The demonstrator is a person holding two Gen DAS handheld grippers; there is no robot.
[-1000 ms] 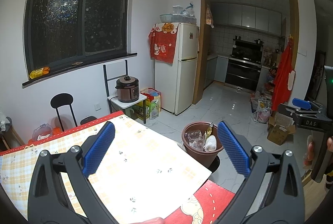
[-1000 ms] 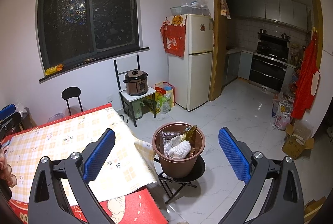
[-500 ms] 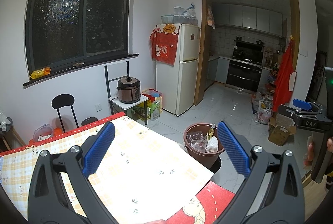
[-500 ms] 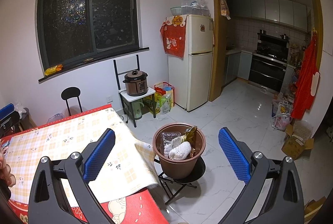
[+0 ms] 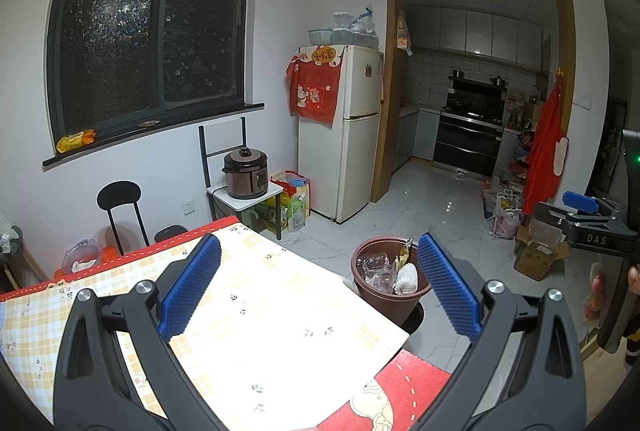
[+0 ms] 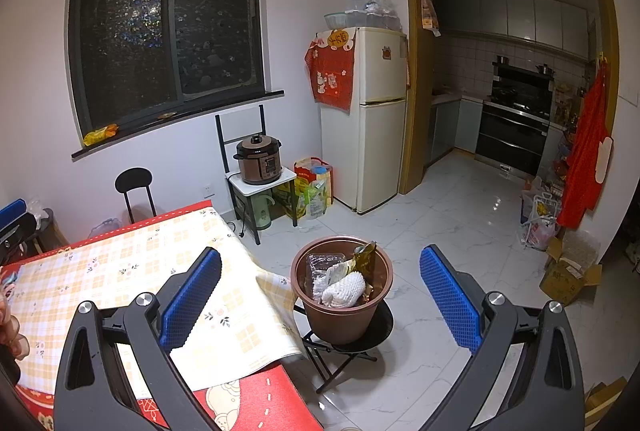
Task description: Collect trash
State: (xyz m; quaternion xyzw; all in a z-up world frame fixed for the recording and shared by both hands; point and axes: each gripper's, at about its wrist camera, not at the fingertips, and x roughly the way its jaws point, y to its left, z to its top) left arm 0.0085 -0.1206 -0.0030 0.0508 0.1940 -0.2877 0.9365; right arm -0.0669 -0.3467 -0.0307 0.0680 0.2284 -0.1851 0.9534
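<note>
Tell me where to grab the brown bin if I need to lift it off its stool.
Probably take the brown bin by its rolled rim, on the near-right arc where no trash pokes over. Come down from above with the right hand-held gripper, one finger inside and one outside. The walls taper and look too wide for a side pinch, and the black stool crowds the base.

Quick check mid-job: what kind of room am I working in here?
Most likely a home dining area opening onto a kitchen. A table with a checked cloth stands near a white fridge, a doorway shows a stove, and a brown bin holding trash sits on a stool.
</note>
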